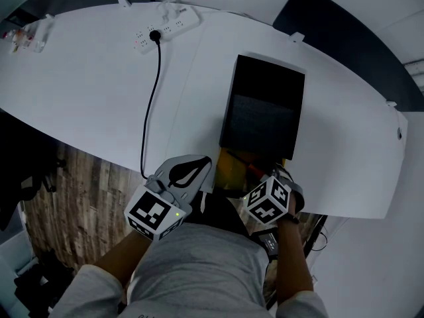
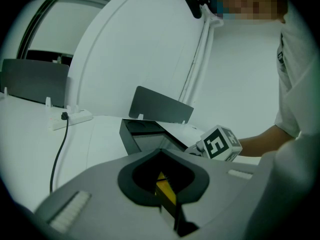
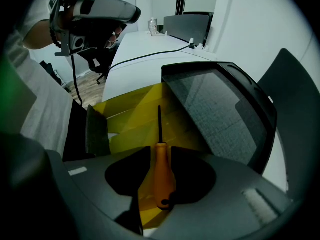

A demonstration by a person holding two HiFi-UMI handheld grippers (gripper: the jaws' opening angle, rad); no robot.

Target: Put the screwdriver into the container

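An orange-handled screwdriver [image 3: 162,171] with a dark shaft lies over the yellow container [image 3: 132,116], its tip pointing away from me. It sits between the jaws of my right gripper [image 3: 161,186], which stand open with yellow showing beside the handle. In the head view the right gripper [image 1: 260,179] points steeply down over the yellow container [image 1: 230,167] at the table's near edge. My left gripper [image 1: 204,171] is shut on the container's left wall. A yellow strip of that wall [image 2: 165,191] shows in the slit between its jaws.
A black box [image 1: 262,108] stands directly behind the yellow container. A white power strip [image 1: 169,25] lies at the far side of the white table [image 1: 86,91], and its black cable [image 1: 154,98] runs to the near edge. Wooden floor shows below the left gripper.
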